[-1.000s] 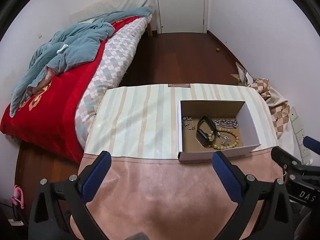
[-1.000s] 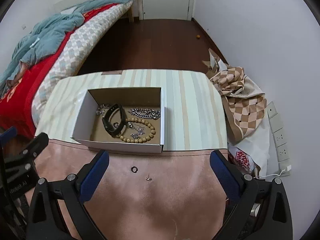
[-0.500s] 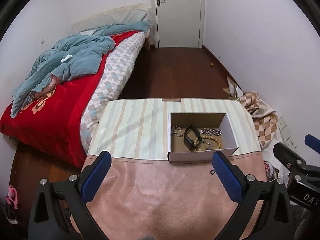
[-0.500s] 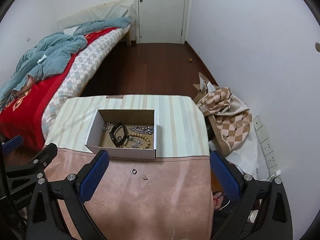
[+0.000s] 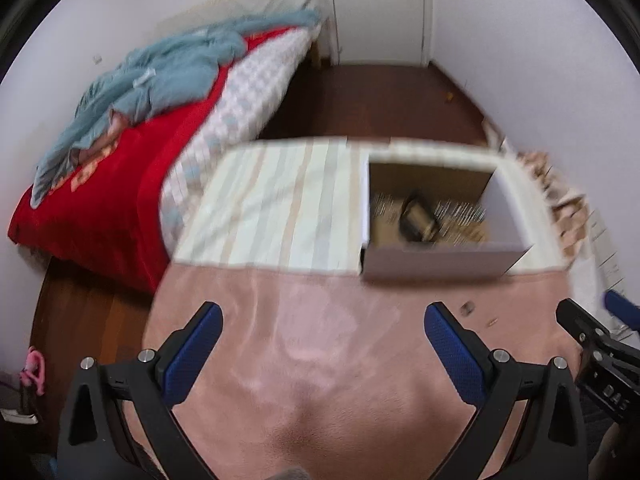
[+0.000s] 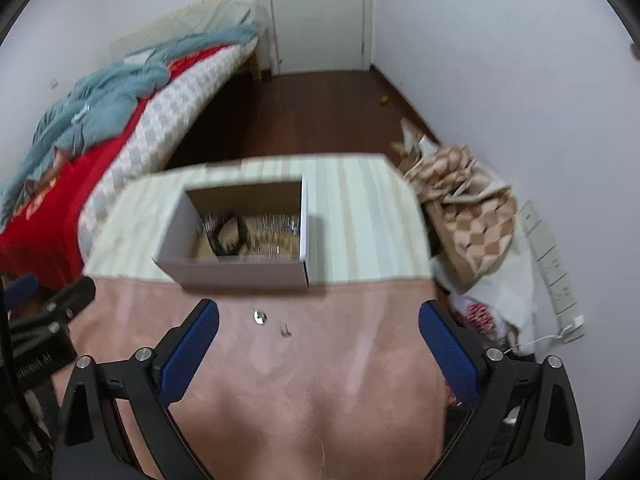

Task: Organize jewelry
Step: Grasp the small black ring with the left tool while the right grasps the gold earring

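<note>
While most jewelry lies in box (image 6: 240, 272), ring (image 6: 260, 317) and stud (image 6: 285, 331) left near; left gripper (image 5: 320, 344), right gripper (image 6: 320, 344) spread wide, holding nothing

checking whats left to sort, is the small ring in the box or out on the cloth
Out. The small ring lies on the pink cloth just in front of the cardboard box, beside another tiny piece.

Both fisheye views look forward and down from above the near edge of the tabletop (image 5: 304, 360), toward the door (image 6: 320, 16) at the far end of the room. The left wrist view sits to the left, with the cardboard box (image 5: 440, 260) right of centre; the right wrist view has the box (image 6: 240, 270) left of centre. Both share the box, the bed (image 5: 120, 184) and the floor (image 6: 320, 120). Both are motion-blurred.
</note>
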`<action>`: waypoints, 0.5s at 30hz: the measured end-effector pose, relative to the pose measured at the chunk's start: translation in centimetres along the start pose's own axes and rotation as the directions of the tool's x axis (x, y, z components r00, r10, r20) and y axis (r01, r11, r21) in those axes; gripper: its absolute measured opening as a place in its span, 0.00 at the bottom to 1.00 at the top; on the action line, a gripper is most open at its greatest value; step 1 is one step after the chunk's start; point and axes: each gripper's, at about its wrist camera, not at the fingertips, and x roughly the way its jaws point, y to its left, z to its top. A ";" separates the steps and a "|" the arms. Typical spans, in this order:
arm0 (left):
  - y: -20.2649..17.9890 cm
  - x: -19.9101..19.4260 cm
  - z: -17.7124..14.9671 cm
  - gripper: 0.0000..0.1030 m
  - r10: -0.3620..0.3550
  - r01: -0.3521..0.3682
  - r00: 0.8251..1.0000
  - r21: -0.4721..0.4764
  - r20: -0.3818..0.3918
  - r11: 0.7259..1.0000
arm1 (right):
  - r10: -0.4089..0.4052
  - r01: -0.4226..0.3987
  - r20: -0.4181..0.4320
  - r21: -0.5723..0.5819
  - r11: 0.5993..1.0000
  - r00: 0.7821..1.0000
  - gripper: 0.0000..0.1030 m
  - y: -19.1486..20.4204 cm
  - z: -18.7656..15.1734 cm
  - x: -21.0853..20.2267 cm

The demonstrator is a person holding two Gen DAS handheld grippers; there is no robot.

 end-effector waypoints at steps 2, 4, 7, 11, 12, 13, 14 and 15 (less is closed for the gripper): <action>-0.2 2.4 -0.9 1.00 0.014 -0.013 0.999 0.002 -0.051 1.000 | 0.044 -0.044 -0.057 -0.002 0.999 0.997 0.59 0.0 -1.4 3.5; -0.3 4.8 -1.6 1.00 0.018 -0.017 0.994 0.008 -0.107 1.000 | 0.070 -0.071 -0.097 -0.001 0.997 0.993 0.55 0.2 -2.7 6.9; -0.2 7.2 -2.3 1.00 0.026 -0.024 0.986 0.013 -0.167 1.000 | 0.079 -0.081 -0.098 -0.013 0.997 0.992 0.45 0.7 -3.7 9.6; 0.1 8.5 -2.4 1.00 0.024 -0.022 0.981 0.017 -0.190 1.000 | 0.084 -0.087 -0.095 -0.032 0.996 0.992 0.35 1.5 -4.2 11.4; 0.1 8.7 -2.3 1.00 0.020 -0.018 0.981 0.014 -0.192 1.000 | 0.088 -0.093 -0.104 -0.040 0.995 0.991 0.26 1.7 -4.3 11.8; 0.1 8.8 -2.2 1.00 0.015 -0.013 0.981 0.011 -0.192 1.000 | 0.078 -0.083 -0.091 -0.053 0.995 0.993 0.22 2.1 -4.3 11.9; -0.1 8.9 -2.1 1.00 0.005 -0.004 0.982 0.009 -0.189 1.000 | 0.074 -0.079 -0.083 -0.065 0.995 0.994 0.15 2.3 -4.3 11.8; -0.3 8.9 -1.9 1.00 -0.003 0.005 0.983 0.010 -0.186 1.000 | 0.075 -0.081 -0.079 -0.072 0.994 0.994 0.09 2.3 -4.5 12.0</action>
